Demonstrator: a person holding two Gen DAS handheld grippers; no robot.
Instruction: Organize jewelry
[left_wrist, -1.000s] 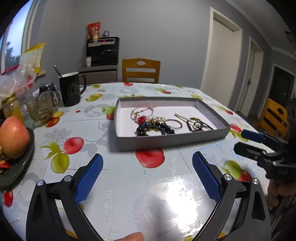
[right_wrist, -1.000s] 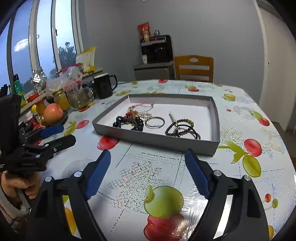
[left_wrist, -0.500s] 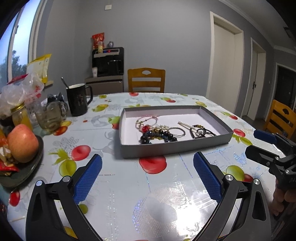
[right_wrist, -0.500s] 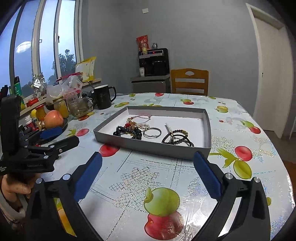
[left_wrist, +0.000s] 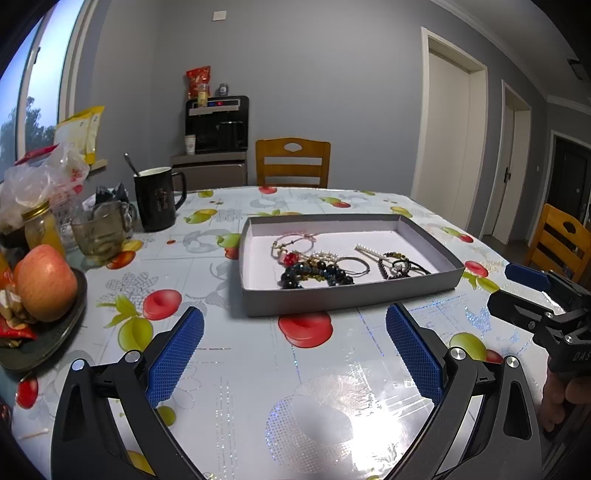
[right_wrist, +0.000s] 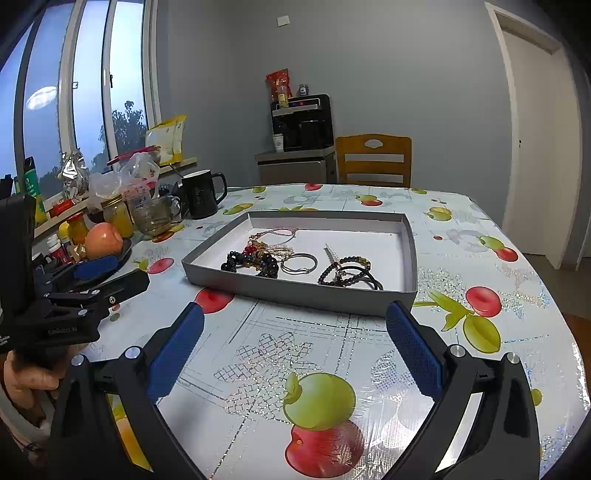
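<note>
A shallow grey tray (left_wrist: 347, 295) (right_wrist: 295, 291) sits mid-table and holds tangled jewelry: dark bead bracelets (left_wrist: 314, 275) (right_wrist: 255, 262), a silver bangle (left_wrist: 354, 264) (right_wrist: 299, 263), a pearl hair clip (left_wrist: 369, 251), a red-bead cord bracelet (left_wrist: 291, 243) and black bracelets (left_wrist: 400, 266) (right_wrist: 349, 275). My left gripper (left_wrist: 294, 356) is open and empty, above the table in front of the tray. My right gripper (right_wrist: 294, 354) is open and empty, in front of the tray's right part. Each gripper shows in the other's view, the right (left_wrist: 532, 295) and the left (right_wrist: 99, 273).
On the table's left stand a black mug (left_wrist: 157, 199), a glass cup (left_wrist: 99, 232), jars (left_wrist: 40, 229) and a dark plate (left_wrist: 55, 332) with an apple (left_wrist: 44, 282). Wooden chairs stand at the far side (left_wrist: 291, 162) and right (left_wrist: 557, 240).
Both grippers have pulled back and tilted up a little, so the tray sits farther off and more wall shows. Both stay open. The jewelry has not moved.
</note>
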